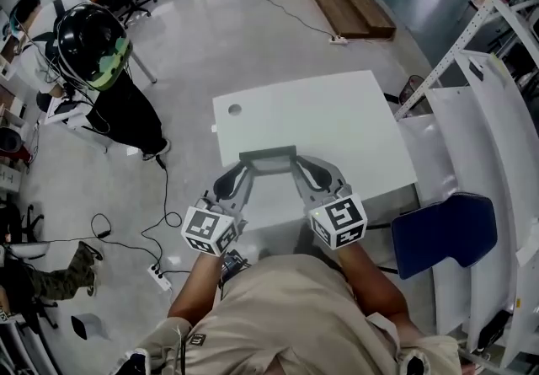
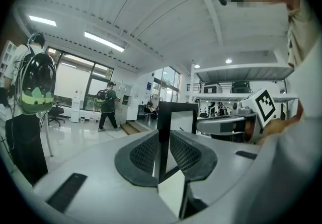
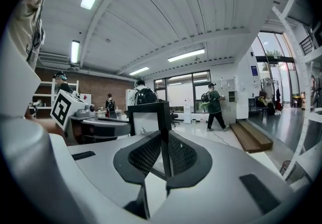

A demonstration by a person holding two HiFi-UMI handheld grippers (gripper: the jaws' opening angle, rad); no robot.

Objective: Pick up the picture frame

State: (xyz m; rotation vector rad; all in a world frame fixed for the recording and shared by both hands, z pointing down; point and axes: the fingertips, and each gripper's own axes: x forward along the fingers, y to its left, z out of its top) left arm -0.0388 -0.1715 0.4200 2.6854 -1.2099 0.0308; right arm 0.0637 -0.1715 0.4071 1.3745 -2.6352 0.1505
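Pale grey floor surrounds a white rectangular bench (image 1: 337, 112), with a blue chair (image 1: 444, 234) just beside its right corner. Both of the person's forearms reach forward from the torso toward the bench's near edge and angle in toward each other, and the grippers point almost level. The left gripper (image 1: 244, 166) pinches the left side of a black-rimmed rectangular picture frame with a white insert (image 1: 268, 152). The right gripper (image 1: 296, 166) pinches the frame's right side. The frame stands upright between them, held over the near half of the bench.
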